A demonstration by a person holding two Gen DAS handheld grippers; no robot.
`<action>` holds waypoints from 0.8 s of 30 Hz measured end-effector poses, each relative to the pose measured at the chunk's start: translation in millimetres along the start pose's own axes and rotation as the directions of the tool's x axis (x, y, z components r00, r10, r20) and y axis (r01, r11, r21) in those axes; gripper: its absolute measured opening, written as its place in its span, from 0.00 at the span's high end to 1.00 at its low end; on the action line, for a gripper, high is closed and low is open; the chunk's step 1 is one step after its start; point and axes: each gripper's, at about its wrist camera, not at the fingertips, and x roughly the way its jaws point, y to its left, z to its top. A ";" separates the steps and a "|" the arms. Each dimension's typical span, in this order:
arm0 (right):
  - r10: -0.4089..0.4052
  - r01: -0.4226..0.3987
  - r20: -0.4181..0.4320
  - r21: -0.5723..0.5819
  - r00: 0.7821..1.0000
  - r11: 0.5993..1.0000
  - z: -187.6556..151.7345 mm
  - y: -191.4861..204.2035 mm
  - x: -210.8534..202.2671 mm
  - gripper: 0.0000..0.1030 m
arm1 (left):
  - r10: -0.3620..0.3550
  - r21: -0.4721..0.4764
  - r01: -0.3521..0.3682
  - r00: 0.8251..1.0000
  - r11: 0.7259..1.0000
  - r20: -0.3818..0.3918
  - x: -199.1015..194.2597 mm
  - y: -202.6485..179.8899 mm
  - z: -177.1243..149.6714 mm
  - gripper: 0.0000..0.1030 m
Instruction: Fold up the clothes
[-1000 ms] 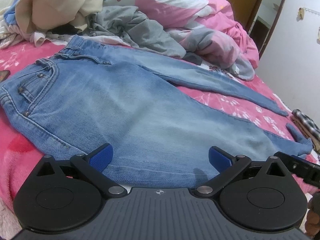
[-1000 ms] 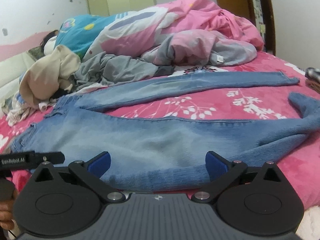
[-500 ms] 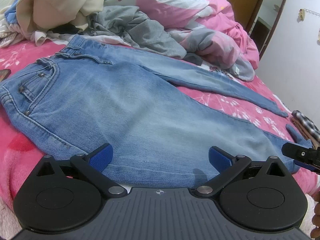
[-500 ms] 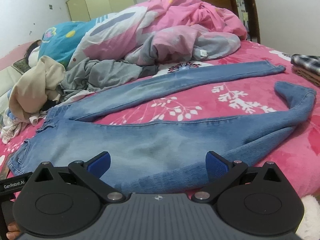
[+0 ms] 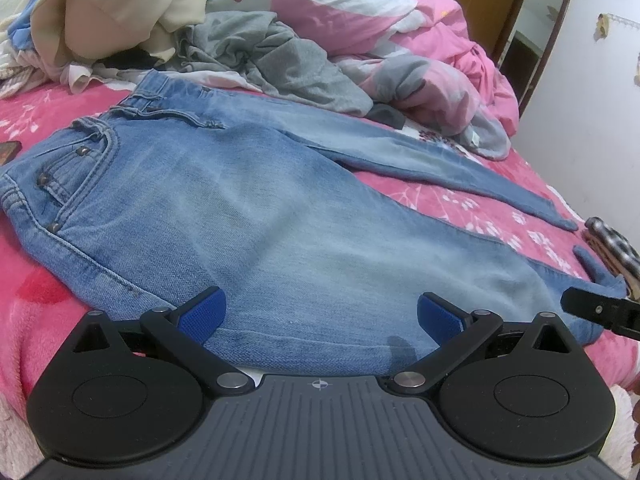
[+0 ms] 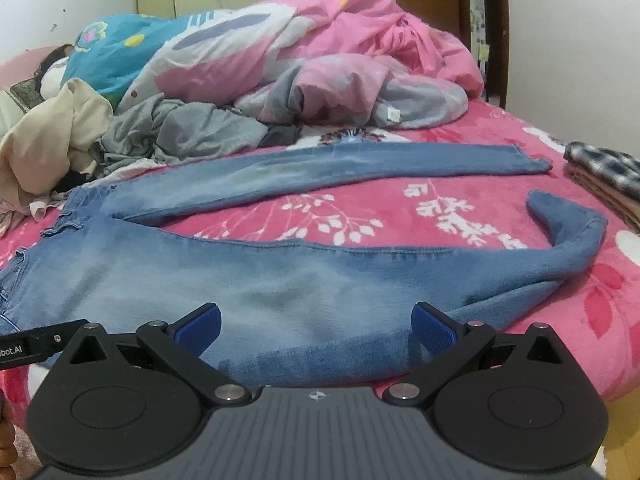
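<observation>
A pair of light blue jeans (image 5: 248, 216) lies spread flat on the pink floral bed, waistband at the left and legs apart. In the right wrist view the jeans (image 6: 248, 280) show the far leg straight and the near leg's cuff curled up at the right. My left gripper (image 5: 318, 314) hovers open over the near thigh edge. My right gripper (image 6: 314, 326) stands open over the near leg, nothing between its blue pads (image 6: 434, 326). Part of the right gripper's body (image 5: 600, 312) shows at the right edge of the left wrist view.
A heap of beige and grey clothes (image 6: 132, 136) and a rumpled pink duvet (image 6: 360, 72) fill the back of the bed (image 6: 440, 196). A person lies under a blue cover (image 6: 108, 56) at the far left. Folded checked clothes (image 6: 608, 168) sit at the right edge.
My right gripper has swung rightwards along the near leg, bringing the curled cuff and folded stack into view. The left gripper has barely moved. Both stay open.
</observation>
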 end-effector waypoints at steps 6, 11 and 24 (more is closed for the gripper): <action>0.042 -0.041 0.011 -0.044 0.999 0.998 1.4 1.6 -2.9 0.00 | 0.003 0.004 -0.003 1.000 1.000 -0.001 -0.2 -1.0 -0.8 0.00; 0.079 -0.078 0.025 -0.061 0.997 0.995 2.2 1.6 -6.2 0.00 | 0.001 0.004 -0.001 1.000 1.000 -0.001 -0.2 -1.3 -0.5 0.00; 0.124 -0.123 0.021 -0.064 0.992 0.990 3.3 5.1 -9.4 0.00 | 0.003 0.005 -0.003 1.000 1.000 -0.004 0.1 -0.3 0.0 0.00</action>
